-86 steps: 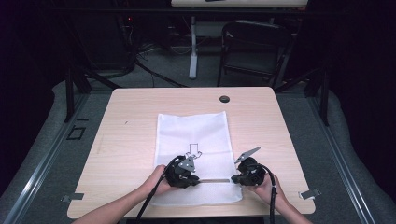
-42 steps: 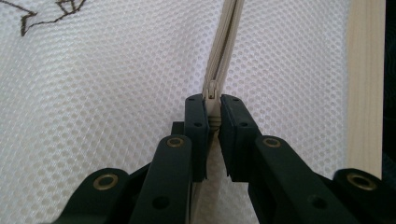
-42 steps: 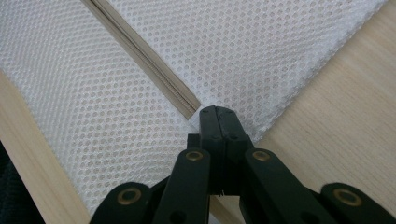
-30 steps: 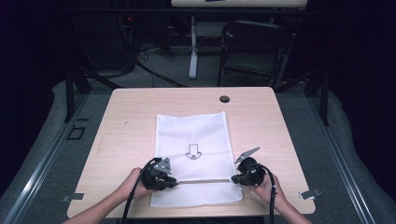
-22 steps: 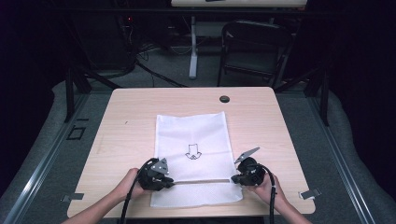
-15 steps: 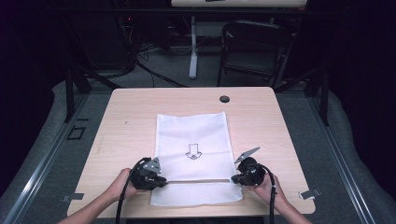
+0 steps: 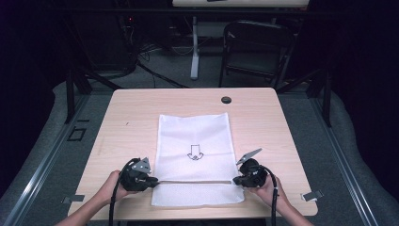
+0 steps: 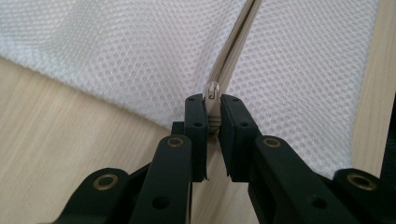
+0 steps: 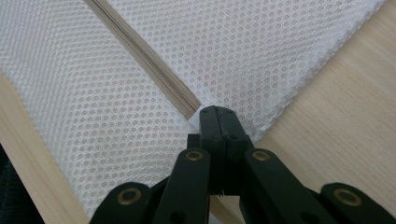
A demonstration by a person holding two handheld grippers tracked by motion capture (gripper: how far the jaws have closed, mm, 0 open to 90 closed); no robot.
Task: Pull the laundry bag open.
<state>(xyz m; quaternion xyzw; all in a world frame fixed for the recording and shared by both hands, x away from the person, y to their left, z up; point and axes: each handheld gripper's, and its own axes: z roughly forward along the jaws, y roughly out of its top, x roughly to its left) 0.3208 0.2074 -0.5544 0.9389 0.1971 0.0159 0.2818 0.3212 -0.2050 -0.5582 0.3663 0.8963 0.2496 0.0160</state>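
I am pinching the zipper pull (image 8: 212, 88) in my left gripper (image 7: 149, 180) at the left edge of the mesh bag (image 7: 195, 136) lying flat on the desk (image 7: 131, 113), while my right gripper (image 7: 236, 179), jaws pressed together, is clamping the bag's right edge, so the zipper's travel looks nearly complete.

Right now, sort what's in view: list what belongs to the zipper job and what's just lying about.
In the job:
- white mesh bag
- its zipper
- zipper pull, pinched by the left gripper
- right gripper, clamped on the bag's edge at the zipper's other end

Just about:
- black round cap near the table's far edge
- folding chair behind the table
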